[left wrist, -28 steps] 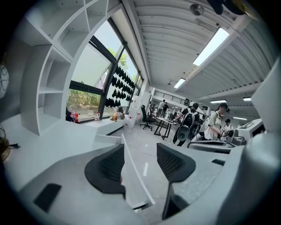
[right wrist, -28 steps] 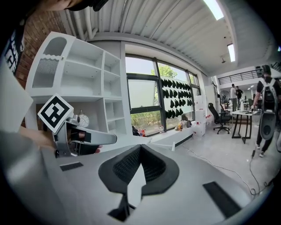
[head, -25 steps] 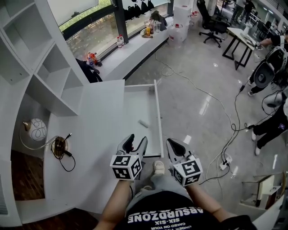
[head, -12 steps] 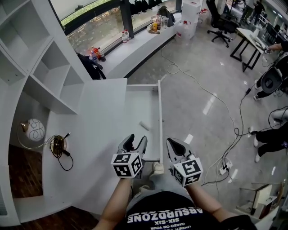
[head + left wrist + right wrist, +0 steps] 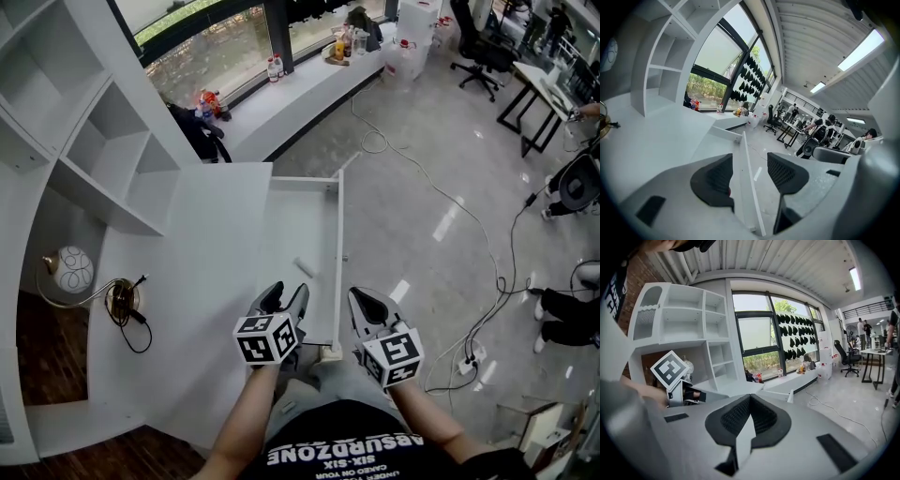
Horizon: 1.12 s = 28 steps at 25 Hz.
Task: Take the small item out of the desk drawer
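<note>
The white desk (image 5: pixel 202 272) has its drawer (image 5: pixel 337 234) pulled out to the right. A small pale cylinder, the small item (image 5: pixel 305 267), lies alone on the drawer floor near the middle. My left gripper (image 5: pixel 284 292) hovers over the drawer's near end, open and holding nothing. In the left gripper view the drawer's front panel (image 5: pixel 742 161) runs between the spread jaws of the left gripper (image 5: pixel 750 159). My right gripper (image 5: pixel 361 296) hangs just outside the drawer front, over the floor. In the right gripper view the right gripper (image 5: pixel 749 401) has its pads pressed together with nothing between them.
A white shelf unit (image 5: pixel 84 141) stands on the desk's left. A round patterned lamp (image 5: pixel 73 270) and a brass object with a black cable (image 5: pixel 124 303) sit at the desk's left edge. Cables and a power strip (image 5: pixel 466 364) lie on the floor to the right.
The head view has tilted a little, sliding the scene slightly down. Both grippers hold about the same place by the drawer's near end, and the small item has not moved.
</note>
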Each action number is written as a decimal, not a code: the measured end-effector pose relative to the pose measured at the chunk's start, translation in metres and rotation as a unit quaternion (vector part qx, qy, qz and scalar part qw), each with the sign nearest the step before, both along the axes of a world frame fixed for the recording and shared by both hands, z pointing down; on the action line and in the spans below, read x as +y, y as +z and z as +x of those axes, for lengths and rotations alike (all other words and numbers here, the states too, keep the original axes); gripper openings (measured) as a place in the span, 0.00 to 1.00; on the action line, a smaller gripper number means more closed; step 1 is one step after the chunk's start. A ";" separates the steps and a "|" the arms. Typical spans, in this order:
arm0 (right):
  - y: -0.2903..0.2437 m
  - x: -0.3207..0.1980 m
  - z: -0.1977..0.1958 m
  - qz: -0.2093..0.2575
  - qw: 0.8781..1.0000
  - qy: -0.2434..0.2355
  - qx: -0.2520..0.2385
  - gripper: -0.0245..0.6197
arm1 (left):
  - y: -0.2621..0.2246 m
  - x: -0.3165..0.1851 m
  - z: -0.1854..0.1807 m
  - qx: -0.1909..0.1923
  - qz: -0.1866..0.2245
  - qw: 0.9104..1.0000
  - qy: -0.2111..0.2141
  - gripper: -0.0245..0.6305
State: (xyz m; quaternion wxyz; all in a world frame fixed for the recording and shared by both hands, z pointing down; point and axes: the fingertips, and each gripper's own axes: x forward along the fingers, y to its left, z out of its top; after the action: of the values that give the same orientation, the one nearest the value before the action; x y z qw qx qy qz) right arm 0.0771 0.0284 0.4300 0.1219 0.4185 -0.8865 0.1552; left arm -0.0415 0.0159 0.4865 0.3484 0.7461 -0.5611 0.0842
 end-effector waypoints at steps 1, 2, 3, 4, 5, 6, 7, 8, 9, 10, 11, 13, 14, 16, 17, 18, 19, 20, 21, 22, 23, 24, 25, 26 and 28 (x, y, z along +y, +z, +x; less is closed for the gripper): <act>0.002 -0.003 0.000 -0.001 1.000 -0.003 0.000 0.04 | 0.004 -0.003 0.001 0.002 -0.004 1.000 -0.002 0.37; 0.004 -0.006 0.000 -0.002 1.000 -0.005 0.000 0.04 | 0.008 -0.005 0.001 0.005 -0.008 1.000 -0.005 0.37; 0.006 -0.009 0.001 -0.003 1.000 -0.007 0.001 0.04 | 0.012 -0.008 0.001 0.008 -0.012 1.000 -0.008 0.37; 0.008 -0.012 0.001 -0.004 1.000 -0.009 0.002 0.04 | 0.016 -0.011 0.001 0.011 -0.015 1.000 -0.011 0.37; 0.010 -0.015 0.001 -0.005 1.000 -0.010 0.004 0.04 | 0.020 -0.013 0.001 0.015 -0.020 1.000 -0.014 0.37; 0.013 -0.017 0.002 -0.007 1.000 -0.010 0.005 0.04 | 0.025 -0.015 0.001 0.019 -0.025 0.999 -0.018 0.37; 0.015 -0.020 0.003 -0.010 1.000 -0.010 0.007 0.04 | 0.029 -0.016 0.001 0.023 -0.030 0.999 -0.021 0.37; 0.018 -0.022 0.003 -0.012 1.000 -0.010 0.009 0.04 | 0.034 -0.017 0.000 0.028 -0.035 0.999 -0.024 0.37; 0.020 -0.024 0.003 -0.014 1.000 -0.010 0.010 0.04 | 0.038 -0.019 -0.001 0.032 -0.040 0.998 -0.027 0.37; 0.022 -0.027 0.003 -0.015 1.000 -0.009 0.010 0.04 | 0.043 -0.020 -0.002 0.038 -0.046 0.998 -0.029 0.37; 0.024 -0.030 0.003 -0.017 1.000 -0.009 0.011 0.04 | 0.048 -0.022 -0.003 0.045 -0.051 0.997 -0.032 0.37; 0.028 -0.035 0.002 -0.019 1.000 -0.007 0.012 0.04 | 0.059 -0.025 -0.006 0.058 -0.063 0.996 -0.037 0.37; 0.030 -0.037 0.002 -0.021 1.000 -0.006 0.013 0.04 | 0.064 -0.027 -0.008 0.062 -0.069 0.995 -0.040 0.37; 0.033 -0.041 0.001 -0.026 1.000 -0.004 0.016 0.04 | 0.075 -0.029 -0.011 0.071 -0.083 0.993 -0.046 0.37; 0.035 -0.043 0.000 -0.028 0.999 -0.002 0.017 0.04 | 0.079 -0.031 -0.012 0.076 -0.090 0.992 -0.049 0.37; 0.037 -0.045 0.000 -0.031 0.999 -0.002 0.018 0.04 | 0.084 -0.033 -0.012 0.081 -0.095 0.991 -0.051 0.37; 0.039 -0.047 -0.001 -0.034 0.999 -0.001 0.019 0.04 | 0.088 -0.035 -0.013 0.086 -0.101 0.990 -0.053 0.37; 0.041 -0.049 -0.001 -0.037 0.999 0.000 0.021 0.04 | 0.091 -0.037 -0.013 0.090 -0.106 0.989 -0.054 0.37; 0.043 -0.051 -0.002 -0.041 0.999 0.001 0.022 0.04 | 0.095 -0.039 -0.014 0.094 -0.111 0.988 -0.054 0.37; 0.044 -0.054 -0.003 -0.044 0.999 0.002 0.023 0.04 | 0.098 -0.040 -0.014 0.097 -0.116 0.987 -0.053 0.37; 0.046 -0.056 -0.004 -0.047 0.999 0.003 0.024 0.04 | 0.102 -0.042 -0.015 0.099 -0.121 0.986 -0.053 0.37; 0.047 -0.058 -0.006 -0.050 0.998 0.003 0.024 0.04 | 0.105 -0.044 -0.016 0.101 -0.127 0.985 -0.052 0.37; 0.049 -0.060 -0.008 -0.053 0.998 0.002 0.025 0.04 | 0.108 -0.046 -0.018 0.105 -0.132 0.984 -0.051 0.37; 0.050 -0.062 -0.011 -0.056 0.998 0.002 0.026 0.04 | 0.111 -0.048 -0.019 0.111 -0.137 0.983 -0.050 0.37; 0.052 -0.065 -0.016 -0.061 0.998 0.001 0.026 0.04 | 0.118 -0.051 -0.021 0.125 -0.146 0.980 -0.048 0.37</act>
State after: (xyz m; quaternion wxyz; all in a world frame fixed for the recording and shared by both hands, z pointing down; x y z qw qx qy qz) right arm 0.0613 -0.0362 0.4824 0.1706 0.4149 -0.8715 0.1981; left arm -0.0625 -0.0350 0.6045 0.5244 0.6643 -0.5298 0.0548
